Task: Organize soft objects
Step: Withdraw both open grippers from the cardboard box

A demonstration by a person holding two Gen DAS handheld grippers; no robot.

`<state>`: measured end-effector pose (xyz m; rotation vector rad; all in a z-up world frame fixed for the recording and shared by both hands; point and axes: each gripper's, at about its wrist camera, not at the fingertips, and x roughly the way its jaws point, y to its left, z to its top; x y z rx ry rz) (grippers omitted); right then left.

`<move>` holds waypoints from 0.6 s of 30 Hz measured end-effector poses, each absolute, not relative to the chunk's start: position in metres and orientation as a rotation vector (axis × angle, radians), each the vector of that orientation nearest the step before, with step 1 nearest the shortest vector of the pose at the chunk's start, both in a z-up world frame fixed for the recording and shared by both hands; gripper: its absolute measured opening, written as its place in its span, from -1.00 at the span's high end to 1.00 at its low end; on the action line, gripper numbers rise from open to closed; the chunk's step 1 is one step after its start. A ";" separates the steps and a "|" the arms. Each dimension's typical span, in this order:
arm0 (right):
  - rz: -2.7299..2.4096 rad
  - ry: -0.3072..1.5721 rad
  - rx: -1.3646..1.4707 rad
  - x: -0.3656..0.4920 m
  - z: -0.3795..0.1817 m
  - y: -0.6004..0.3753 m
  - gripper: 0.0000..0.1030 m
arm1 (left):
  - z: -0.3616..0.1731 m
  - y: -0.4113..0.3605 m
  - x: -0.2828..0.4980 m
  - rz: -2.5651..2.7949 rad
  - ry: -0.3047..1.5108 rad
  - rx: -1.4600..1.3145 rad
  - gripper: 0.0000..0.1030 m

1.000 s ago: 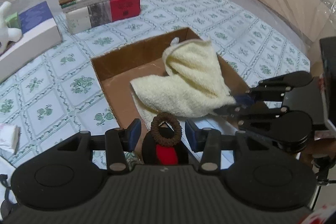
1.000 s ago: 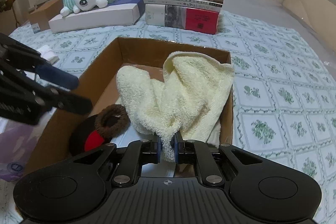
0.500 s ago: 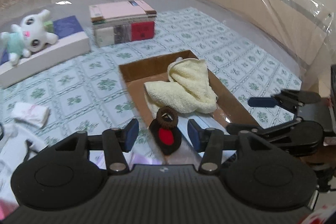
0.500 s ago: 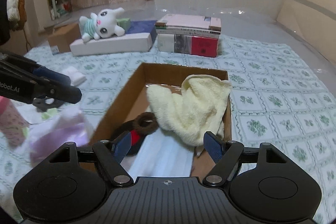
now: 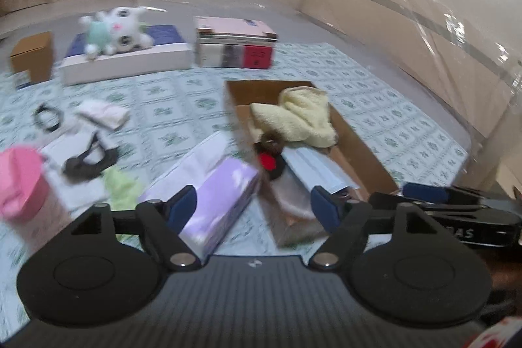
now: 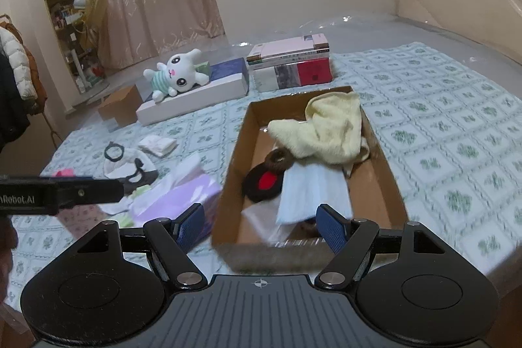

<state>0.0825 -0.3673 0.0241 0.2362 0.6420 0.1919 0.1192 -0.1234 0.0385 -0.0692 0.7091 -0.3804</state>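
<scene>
A cardboard box lies on the patterned bedspread. In it lie a pale yellow towel, a brown hair tie on a black and red soft piece, and a light blue face mask. My right gripper is open and empty, held back above the box's near end. My left gripper is open and empty, above a purple tissue pack left of the box. A white plush rabbit lies on a flat white box.
A stack of books stands behind the box. Left of the box lie folded white cloth, a black hair ring, a black strap item, green cloth and a pink item. A small brown carton stands far left.
The right gripper let go of the yellow towel, opened and pulled back. The towel now lies in the box. Both grippers have risen and drawn away; the left one shifted left.
</scene>
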 end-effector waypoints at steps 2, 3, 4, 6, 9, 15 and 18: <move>0.199 0.643 0.231 0.072 0.024 -0.358 -0.46 | 0.035 -0.112 0.106 -0.324 0.699 -0.083 -0.55; 0.204 0.644 0.219 0.068 0.024 -0.353 -0.46 | 0.034 -0.106 0.098 -0.294 0.691 -0.083 -0.55; 0.210 0.645 0.205 0.064 0.025 -0.347 -0.46 | 0.033 -0.101 0.092 -0.269 0.685 -0.079 -0.55; 0.225 0.647 0.180 0.059 0.024 -0.335 -0.46 | 0.032 -0.092 0.080 -0.215 0.671 -0.064 -0.55; 0.247 0.647 0.155 0.054 0.025 -0.317 -0.46 | 0.030 -0.077 0.066 -0.151 0.654 -0.050 -0.55; 0.317 0.641 0.121 0.050 0.028 -0.287 -0.46 | 0.026 -0.042 0.043 -0.075 0.621 -0.070 -0.55; 0.338 0.644 0.107 0.050 0.027 -0.277 -0.46 | 0.026 -0.028 0.033 -0.036 0.599 -0.061 -0.55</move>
